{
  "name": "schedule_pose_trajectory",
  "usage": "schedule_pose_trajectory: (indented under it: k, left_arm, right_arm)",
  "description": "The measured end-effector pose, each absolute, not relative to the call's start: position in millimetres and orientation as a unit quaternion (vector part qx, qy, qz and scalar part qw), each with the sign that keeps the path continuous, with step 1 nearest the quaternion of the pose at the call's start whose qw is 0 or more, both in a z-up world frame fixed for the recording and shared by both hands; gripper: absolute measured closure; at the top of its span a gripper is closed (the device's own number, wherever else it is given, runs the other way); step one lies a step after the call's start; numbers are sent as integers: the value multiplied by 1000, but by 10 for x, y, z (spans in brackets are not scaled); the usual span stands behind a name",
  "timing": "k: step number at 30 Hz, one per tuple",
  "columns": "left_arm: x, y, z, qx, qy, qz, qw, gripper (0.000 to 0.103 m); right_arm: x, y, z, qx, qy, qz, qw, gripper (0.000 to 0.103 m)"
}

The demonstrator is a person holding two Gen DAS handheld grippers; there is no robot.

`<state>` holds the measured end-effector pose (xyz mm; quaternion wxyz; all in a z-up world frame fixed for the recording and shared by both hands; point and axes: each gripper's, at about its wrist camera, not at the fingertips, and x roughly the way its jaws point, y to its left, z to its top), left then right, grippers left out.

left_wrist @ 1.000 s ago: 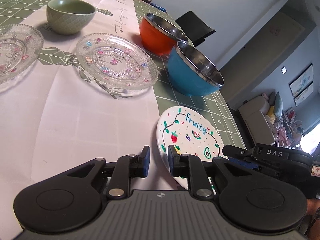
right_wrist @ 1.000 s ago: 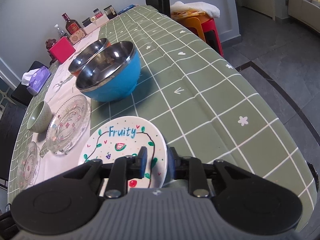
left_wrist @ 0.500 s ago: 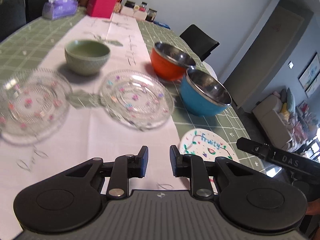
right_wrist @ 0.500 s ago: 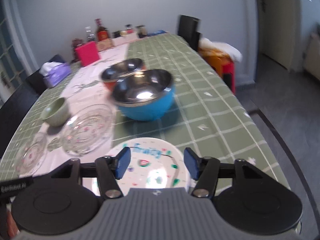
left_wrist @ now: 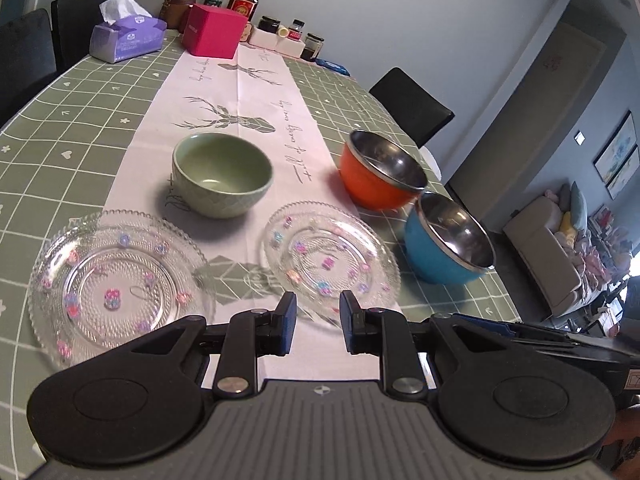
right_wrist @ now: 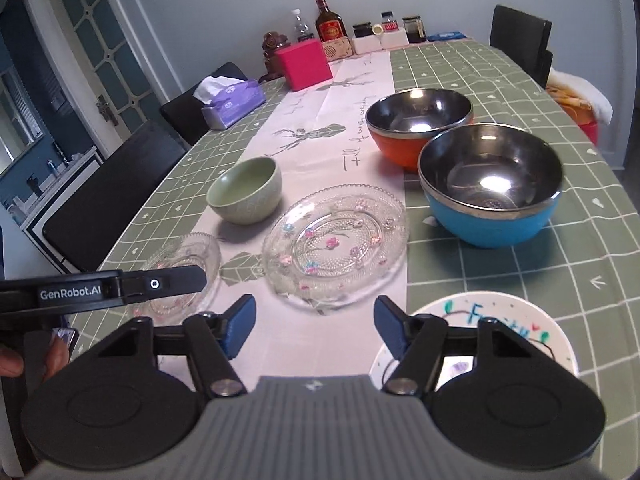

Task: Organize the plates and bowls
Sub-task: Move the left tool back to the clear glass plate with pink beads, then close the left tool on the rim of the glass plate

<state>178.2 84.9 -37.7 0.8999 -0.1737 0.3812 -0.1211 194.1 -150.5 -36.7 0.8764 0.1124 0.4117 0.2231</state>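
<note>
Right claw point(right_wrist: 314, 328) has just been spreading its jaws, nothing between them, the painted plate point(right_wrist: 516, 322) lying free on the worktop point(right_wrist: 520, 80); left claw point(left_wrist: 316, 322) hangs narrowly parted and empty, likely readying for the glass plates point(left_wrist: 332, 258).

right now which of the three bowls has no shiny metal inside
The pale green ceramic bowl on the white runner. Its inside is matte green, while the orange bowl and the blue bowl are both lined with reflective steel.
</note>
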Motion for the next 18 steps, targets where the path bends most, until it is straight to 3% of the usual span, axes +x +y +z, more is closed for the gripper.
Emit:
schedule_pose_trajectory:
  k: [18]
  left_arm:
    - [2425,759,-762,-130,402,-96,901,76]
  right_arm:
    - [2664,-1432,-693,103,454,148,872,40]
